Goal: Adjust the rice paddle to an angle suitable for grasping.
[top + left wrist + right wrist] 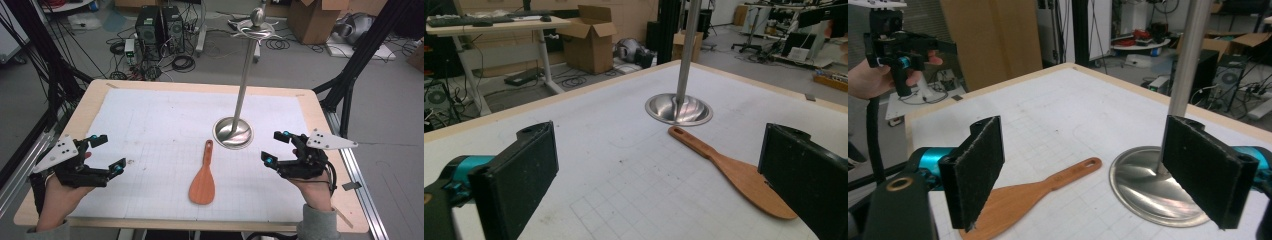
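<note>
On the white gridded mat [165, 125] that covered the table [80, 107], a wooden spatula [203, 181] lay flat, its handle end with the hanging hole pointing at the round base of the metal stand [233, 132] and stopping just short of it. The stand's pole rose upright from that base; something hooked sat near its ball top, though it was too small for me to tell what.

Left of the spatula and well apart from it, your left gripper [106, 153] hovered with its jaws spread wide and nothing between them; its own view framed the spatula [734, 172] and the stand [679, 107] beyond the pads. Right of the spatula, near the stand's base, your right gripper [275, 147] was likewise wide and empty. Its view showed the spatula [1035, 197] low between the pads [979, 167], the stand [1153, 185] at the right, and your left gripper [900, 47] farther off.
</note>
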The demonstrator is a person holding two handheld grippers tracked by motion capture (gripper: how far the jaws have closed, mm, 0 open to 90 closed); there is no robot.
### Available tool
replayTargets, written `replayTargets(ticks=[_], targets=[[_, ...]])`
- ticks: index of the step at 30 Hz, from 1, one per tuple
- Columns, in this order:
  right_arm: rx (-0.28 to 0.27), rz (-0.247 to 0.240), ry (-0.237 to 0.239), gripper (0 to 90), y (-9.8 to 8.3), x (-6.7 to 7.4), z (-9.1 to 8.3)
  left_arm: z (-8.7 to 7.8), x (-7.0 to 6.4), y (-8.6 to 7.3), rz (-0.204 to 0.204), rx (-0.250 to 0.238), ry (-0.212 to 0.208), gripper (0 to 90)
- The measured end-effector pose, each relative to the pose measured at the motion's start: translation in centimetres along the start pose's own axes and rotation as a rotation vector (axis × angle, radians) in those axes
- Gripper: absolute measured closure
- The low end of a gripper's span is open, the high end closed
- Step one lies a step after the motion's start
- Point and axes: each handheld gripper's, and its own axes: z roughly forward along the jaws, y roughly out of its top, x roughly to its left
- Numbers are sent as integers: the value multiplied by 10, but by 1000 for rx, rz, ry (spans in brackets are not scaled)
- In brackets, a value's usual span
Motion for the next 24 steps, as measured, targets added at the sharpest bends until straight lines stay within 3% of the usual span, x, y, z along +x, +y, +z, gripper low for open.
replayTargets(ticks=[3,4,10,11,12,14,20,24], targets=[[13,-11,6,289,-1,1,7,-2,-1,0,-6,-8,-5,32],[13,-11,6,289,-1,1,7,-2,-1,0,-6,-8,-5,32],[82,-52,14,516,-4,5,20,-2,-3,-1,8,11,13,32],[77,-71,7,601,-6,6,23,-2,-3,-2,12,17,13,31],[77,-71,7,601,-6,6,23,-2,-3,-2,11,20,17,31],[69,-90,-7,699,-8,8,29,-3,-3,-4,11,24,17,32],[77,-94,10,830,-9,12,42,-7,-5,-4,-3,12,10,32],[87,-100,20,856,-10,14,50,-9,-5,-4,1,14,16,32]])
